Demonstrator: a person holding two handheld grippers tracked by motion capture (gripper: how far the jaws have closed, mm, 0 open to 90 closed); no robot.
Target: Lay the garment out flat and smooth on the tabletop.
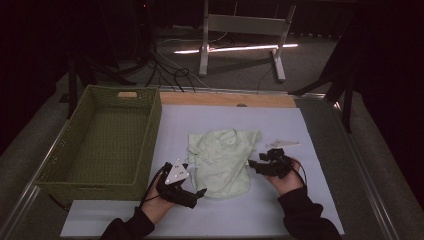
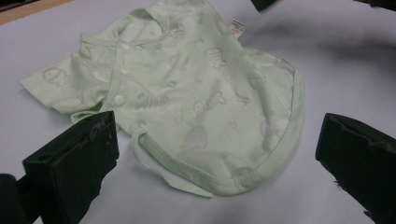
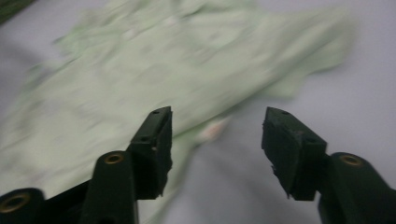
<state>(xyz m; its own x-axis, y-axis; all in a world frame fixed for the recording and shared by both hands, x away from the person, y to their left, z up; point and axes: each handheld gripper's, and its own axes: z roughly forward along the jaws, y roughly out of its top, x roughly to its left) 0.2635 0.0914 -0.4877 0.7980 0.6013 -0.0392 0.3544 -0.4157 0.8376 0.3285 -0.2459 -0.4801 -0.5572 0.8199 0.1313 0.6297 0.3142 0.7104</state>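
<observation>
Lying flat on the white sheet (image 1: pixel 280 210), one pale green baby shirt (image 1: pixel 222 160) sits between two grippers, the left gripper (image 1: pixel 197 192) wide open and the right gripper (image 1: pixel 252 165) half open, both holding nothing, beside one green basket (image 1: pixel 145 130).

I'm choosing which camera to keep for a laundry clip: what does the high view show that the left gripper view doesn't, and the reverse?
High view alone: the green woven rectangular basket left of the garment, both hands, the white metal stand on the floor beyond the table, and the right hand-held gripper, open at the garment's edge.

Left gripper view alone: close detail, namely white snap buttons, a small label, a loose tie strip, and the faint animal print.

Both: the pale green baby shirt lying flat on the white sheet, and the left hand-held gripper, open.
</observation>
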